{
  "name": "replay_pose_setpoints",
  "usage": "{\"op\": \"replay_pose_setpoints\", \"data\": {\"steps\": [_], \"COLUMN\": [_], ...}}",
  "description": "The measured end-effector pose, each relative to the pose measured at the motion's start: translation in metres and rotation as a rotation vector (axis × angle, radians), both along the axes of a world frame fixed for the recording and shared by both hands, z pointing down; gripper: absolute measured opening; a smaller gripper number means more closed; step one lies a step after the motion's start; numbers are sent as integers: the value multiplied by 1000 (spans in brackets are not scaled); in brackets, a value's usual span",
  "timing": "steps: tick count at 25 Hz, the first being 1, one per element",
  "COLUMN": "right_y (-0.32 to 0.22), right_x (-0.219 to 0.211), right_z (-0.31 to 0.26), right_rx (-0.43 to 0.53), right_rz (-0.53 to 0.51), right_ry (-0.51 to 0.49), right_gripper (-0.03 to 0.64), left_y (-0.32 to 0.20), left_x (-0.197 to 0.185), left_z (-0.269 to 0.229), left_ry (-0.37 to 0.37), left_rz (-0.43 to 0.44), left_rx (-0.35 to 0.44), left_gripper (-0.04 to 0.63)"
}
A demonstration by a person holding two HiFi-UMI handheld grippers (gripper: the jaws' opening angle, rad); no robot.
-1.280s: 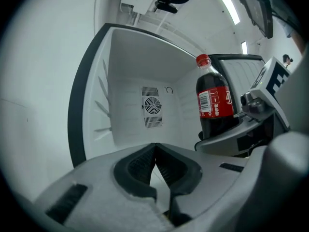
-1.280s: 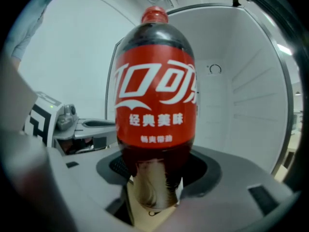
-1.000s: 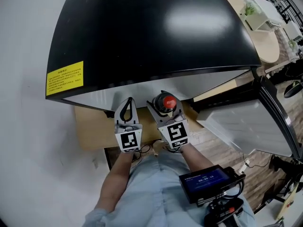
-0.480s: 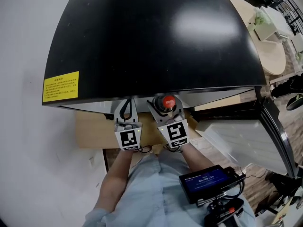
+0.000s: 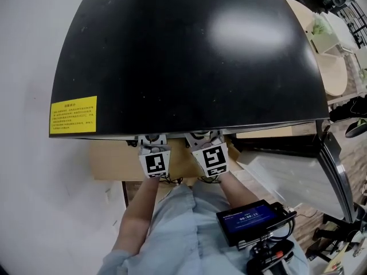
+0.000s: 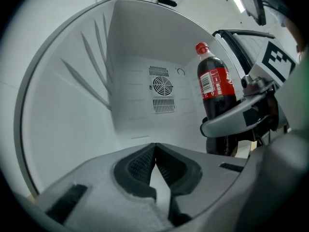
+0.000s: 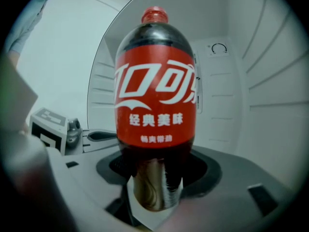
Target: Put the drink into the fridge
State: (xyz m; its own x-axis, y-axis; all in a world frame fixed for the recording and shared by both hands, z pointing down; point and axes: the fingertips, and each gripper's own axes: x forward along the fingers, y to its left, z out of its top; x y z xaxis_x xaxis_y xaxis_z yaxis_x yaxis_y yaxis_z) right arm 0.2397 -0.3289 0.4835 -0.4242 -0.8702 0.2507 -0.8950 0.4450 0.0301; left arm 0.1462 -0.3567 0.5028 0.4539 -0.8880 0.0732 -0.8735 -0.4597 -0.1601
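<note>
The drink is a dark cola bottle (image 7: 155,105) with a red label and red cap. It stands upright between the jaws of my right gripper (image 7: 157,175), which is shut on its lower body. In the left gripper view the same bottle (image 6: 216,88) shows at the right, just inside the white fridge cavity (image 6: 72,115). My left gripper (image 6: 154,148) is shut with nothing in it, its tips touching, beside the right one. In the head view only both marker cubes (image 5: 153,164) (image 5: 211,159) show; the fridge's black top (image 5: 189,56) hides the jaws and the bottle.
The fridge door (image 5: 287,168) stands open at the right, white inner side up. A vent grille (image 6: 162,88) sits on the fridge's back wall. A yellow label (image 5: 73,114) is on the fridge top. A screen device (image 5: 252,217) hangs at the person's waist.
Both grippers have moved forward under the fridge top's edge. The bottle's red cap and the jaws, visible from the head before, are now hidden.
</note>
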Motion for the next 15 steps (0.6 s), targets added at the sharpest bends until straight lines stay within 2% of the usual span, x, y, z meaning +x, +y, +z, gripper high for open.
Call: {"op": "replay_pose_setpoints", "data": {"steps": [9,15], "right_y": [-13,-21], "right_x": [18,26], "right_z": [8,12], "right_rx": [-9,-16], "right_rz": [26,36], "right_ry": [3,9], "right_gripper": [262,262], "left_y": [-11,-21], "left_x": [15,15], "left_z": [13,7], "left_ry": [8,-4], "left_rz": [12,-16], "left_rx": [-7,-8], "left_gripper": [6,5]}}
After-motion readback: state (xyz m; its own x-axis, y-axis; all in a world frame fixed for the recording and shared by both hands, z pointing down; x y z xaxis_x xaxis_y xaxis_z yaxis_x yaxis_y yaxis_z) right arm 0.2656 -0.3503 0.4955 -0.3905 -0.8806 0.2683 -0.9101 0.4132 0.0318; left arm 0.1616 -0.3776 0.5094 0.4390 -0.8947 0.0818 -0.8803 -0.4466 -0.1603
